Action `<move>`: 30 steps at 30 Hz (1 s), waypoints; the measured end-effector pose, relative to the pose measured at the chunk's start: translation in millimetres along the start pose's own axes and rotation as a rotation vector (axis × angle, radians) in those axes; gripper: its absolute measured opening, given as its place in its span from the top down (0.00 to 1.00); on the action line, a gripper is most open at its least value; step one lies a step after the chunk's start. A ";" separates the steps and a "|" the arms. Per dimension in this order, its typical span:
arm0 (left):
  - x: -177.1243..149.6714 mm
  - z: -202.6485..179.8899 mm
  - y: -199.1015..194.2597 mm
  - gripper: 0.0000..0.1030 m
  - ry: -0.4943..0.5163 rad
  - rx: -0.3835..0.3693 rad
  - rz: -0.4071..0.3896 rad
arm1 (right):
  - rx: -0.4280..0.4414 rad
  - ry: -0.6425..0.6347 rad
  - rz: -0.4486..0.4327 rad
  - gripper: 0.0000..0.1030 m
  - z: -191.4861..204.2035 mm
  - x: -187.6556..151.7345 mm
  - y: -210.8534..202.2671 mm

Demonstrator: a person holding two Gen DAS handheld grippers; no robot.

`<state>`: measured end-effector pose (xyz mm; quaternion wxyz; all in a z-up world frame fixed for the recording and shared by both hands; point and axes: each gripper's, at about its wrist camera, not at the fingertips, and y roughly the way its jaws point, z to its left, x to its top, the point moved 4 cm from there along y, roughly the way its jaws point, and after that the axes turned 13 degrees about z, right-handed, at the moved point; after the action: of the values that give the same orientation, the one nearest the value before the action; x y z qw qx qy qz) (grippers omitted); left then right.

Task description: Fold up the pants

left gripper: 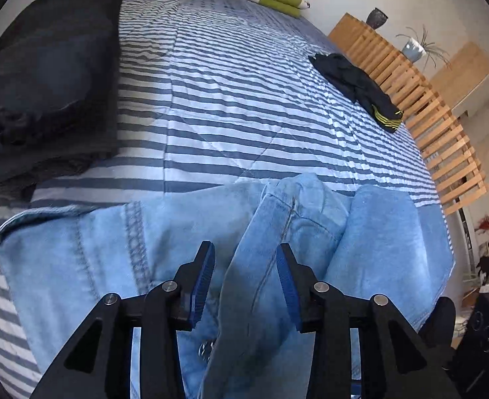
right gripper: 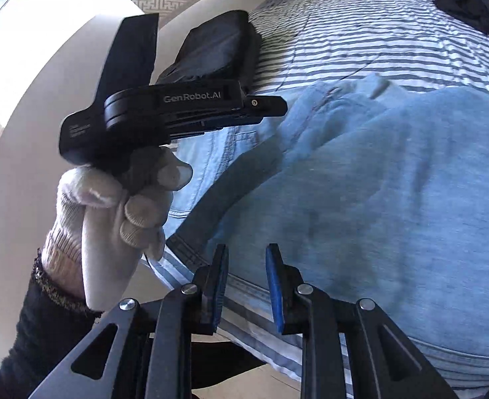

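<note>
Denim jeans lie bunched along the near edge of my striped bed.
My left gripper stands parted around a raised fold of the jeans, pads not pressing it. My right gripper hangs slightly open over the waistband at the bed's edge, holding nothing. A dark folded stack sits at the left edge.
</note>
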<state>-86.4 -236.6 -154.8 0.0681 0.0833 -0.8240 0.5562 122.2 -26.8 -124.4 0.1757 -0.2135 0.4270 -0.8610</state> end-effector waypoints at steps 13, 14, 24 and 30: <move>3.2 -21.5 13.3 0.94 0.038 0.114 -0.033 | -0.340 0.267 -0.032 0.81 -165.9 -51.8 -83.8; 0.6 -21.2 7.5 0.95 0.036 0.115 -0.043 | -0.357 0.258 -0.031 0.81 -167.7 -53.1 -84.5; -9.9 41.0 -77.9 0.92 -0.190 0.227 -0.230 | -0.423 0.187 0.008 0.81 -166.4 -47.8 -79.8; -20.3 57.0 -79.7 0.56 -0.225 0.219 -0.179 | -0.420 0.182 0.007 0.81 -172.8 -53.4 -87.4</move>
<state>-50.7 -317.6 -108.0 0.0152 0.2249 -0.7504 0.6213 67.4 163.4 -159.3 0.0911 -0.1655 0.6115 -0.7684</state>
